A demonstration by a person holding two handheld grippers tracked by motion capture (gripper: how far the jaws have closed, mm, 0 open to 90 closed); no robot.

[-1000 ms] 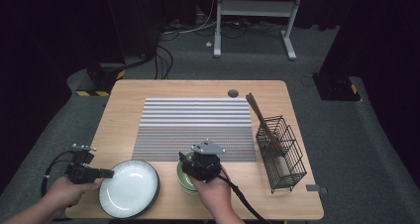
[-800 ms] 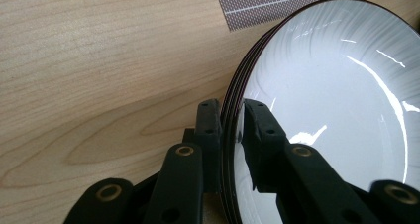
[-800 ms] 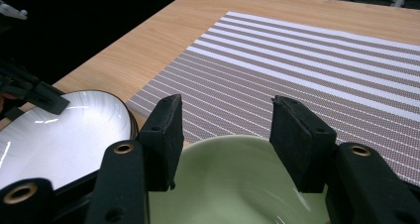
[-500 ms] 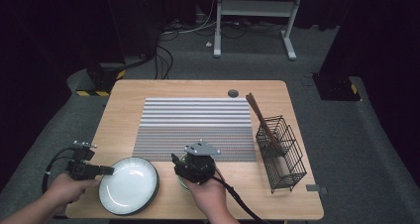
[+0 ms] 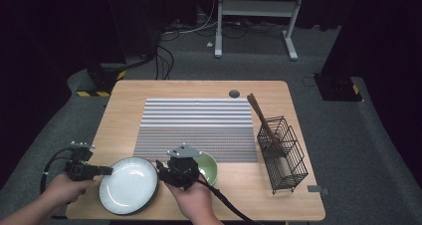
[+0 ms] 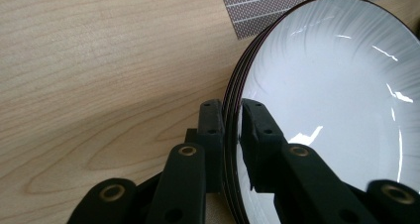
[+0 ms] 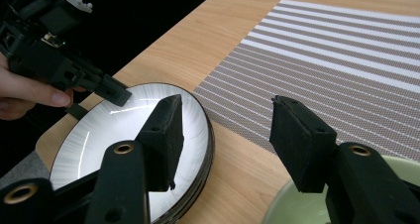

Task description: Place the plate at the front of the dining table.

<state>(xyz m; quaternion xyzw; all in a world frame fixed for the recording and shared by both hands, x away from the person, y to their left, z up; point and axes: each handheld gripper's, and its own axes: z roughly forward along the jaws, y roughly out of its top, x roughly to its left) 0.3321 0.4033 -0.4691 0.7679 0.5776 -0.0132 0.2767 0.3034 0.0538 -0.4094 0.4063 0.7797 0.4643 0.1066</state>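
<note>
White and dark-rimmed, the plate (image 5: 128, 185) lies at the desk's (image 5: 149, 93) near-left edge, where our left tool (image 6: 231, 120) pinches its left rim, while our right tool (image 7: 225, 140), jaws wide and empty, hovers just right of it over the green bowl (image 5: 209, 166).
</note>
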